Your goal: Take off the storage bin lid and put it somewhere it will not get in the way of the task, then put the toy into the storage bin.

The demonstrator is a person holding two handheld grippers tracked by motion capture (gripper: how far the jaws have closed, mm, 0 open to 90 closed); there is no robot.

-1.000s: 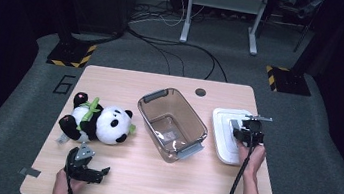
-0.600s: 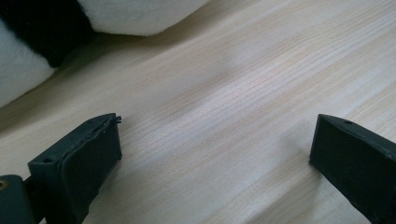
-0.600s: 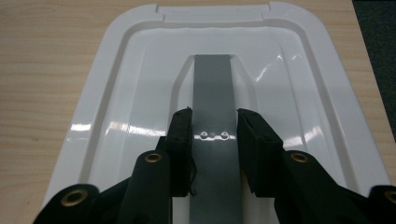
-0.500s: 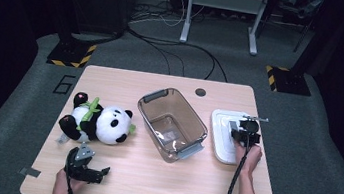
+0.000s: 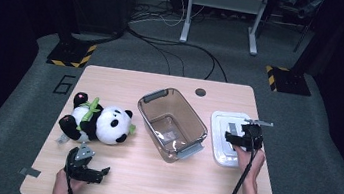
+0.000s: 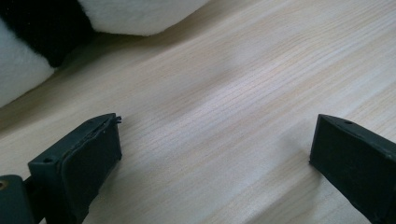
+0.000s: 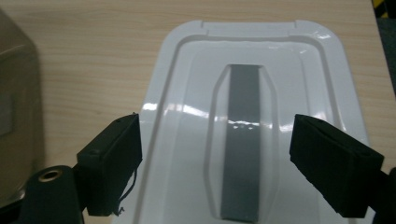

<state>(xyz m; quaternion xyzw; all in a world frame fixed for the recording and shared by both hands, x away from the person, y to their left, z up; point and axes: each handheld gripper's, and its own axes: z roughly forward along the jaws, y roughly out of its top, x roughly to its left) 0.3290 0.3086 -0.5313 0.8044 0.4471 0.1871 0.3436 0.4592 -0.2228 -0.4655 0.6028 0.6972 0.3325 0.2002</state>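
The right gripper [image 5: 238,136] is hovering over the white lid [image 5: 218,156] at the right side of the table [image 5: 148,184], its jaws standing wide apart with nothing between them. In the right gripper view the lid [image 7: 187,140] is lying flat just below and ahead of the jaws, and its grey handle strip [image 7: 243,140] is running straight down the middle of the gap between them. The edge of the clear bin [image 7: 14,107] is showing off to that gripper's left.

In the high view the bin [image 5: 172,123] is sitting beside the lid, near the table's middle, uncovered, with a small label inside it.

The left gripper [image 5: 99,172] is resting low at the near edge of the table, held in the person's left hand [image 5: 63,187], its jaws also spread wide and gripping nothing. In the left gripper view bare wood is lying between the jaws, and the panda [image 6: 70,28] is lying just ahead and to the left. From above, the panda [image 5: 96,123] is lying on its side just beyond that gripper, well apart from the lid.
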